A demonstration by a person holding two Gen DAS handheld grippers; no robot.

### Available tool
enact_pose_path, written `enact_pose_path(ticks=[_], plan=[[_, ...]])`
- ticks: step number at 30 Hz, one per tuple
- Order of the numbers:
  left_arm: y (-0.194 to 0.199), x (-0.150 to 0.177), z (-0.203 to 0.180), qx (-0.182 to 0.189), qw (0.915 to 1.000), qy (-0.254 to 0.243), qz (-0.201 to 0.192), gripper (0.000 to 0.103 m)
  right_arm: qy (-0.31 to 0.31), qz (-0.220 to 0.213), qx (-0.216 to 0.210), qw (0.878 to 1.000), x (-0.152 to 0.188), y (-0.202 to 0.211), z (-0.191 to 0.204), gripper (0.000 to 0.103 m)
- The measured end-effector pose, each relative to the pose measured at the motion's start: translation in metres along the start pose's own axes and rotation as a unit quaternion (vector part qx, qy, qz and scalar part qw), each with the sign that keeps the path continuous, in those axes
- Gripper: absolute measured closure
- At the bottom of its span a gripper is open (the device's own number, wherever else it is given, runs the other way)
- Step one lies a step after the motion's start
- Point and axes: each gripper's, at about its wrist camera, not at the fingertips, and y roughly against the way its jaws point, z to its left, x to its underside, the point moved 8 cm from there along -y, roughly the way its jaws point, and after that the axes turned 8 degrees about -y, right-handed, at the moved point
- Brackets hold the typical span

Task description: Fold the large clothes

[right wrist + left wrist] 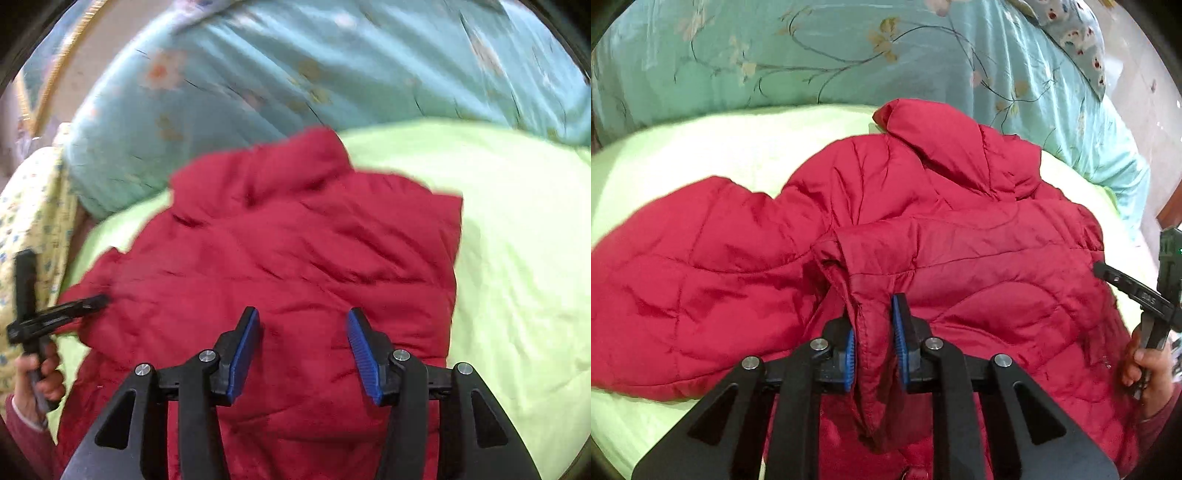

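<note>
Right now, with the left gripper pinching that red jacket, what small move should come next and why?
Probably bring the open right gripper down to pinch the red jacket beneath it. The left gripper already clamps a fabric fold, while the right holds nothing, and folding something this bulky likely needs two holds.

Bare green sheet (517,240) right of the jacket (295,240); quilt (295,74) blocks behind.

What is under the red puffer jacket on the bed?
The red puffer jacket lies on a light green sheet, which shows all around it. Whatever sits directly beneath the jacket's middle is covered.
</note>
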Motion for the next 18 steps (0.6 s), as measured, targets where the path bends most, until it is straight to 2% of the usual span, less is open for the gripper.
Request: enact_pose_path(ticks=[7, 10, 12, 13, 15, 18], plan=[[0.031, -0.004, 0.003, -0.042, 0.9983, 0.01, -0.039, 0.079, 0.0, 0.006, 0.018, 1.0, 0.003, -0.013, -0.006, 0.051], [0.045, -0.004, 0.01, -0.058, 0.9962, 0.035, -0.055, 0.078, 0.004, 0.008, 0.022, 1.0, 0.002, -0.016, -0.006, 0.049], [0.056, -0.005, 0.011, -0.039, 0.9945, 0.061, -0.076, 0.078, 0.008, 0.007, 0.027, 1.0, 0.003, -0.021, -0.003, 0.047], [0.058, -0.005, 0.006, -0.016, 0.994, 0.069, -0.084, 0.078, 0.012, 0.006, 0.029, 0.999, 0.003, -0.022, -0.002, 0.045], [0.046, -0.003, -0.016, 0.041, 0.9954, 0.056, -0.066, 0.078, 0.024, 0.006, 0.037, 0.999, 0.006, -0.024, 0.002, 0.04], [0.015, 0.005, -0.039, 0.037, 0.9987, 0.022, -0.027, 0.078, 0.043, 0.008, 0.057, 0.997, 0.008, -0.025, 0.007, 0.038]])
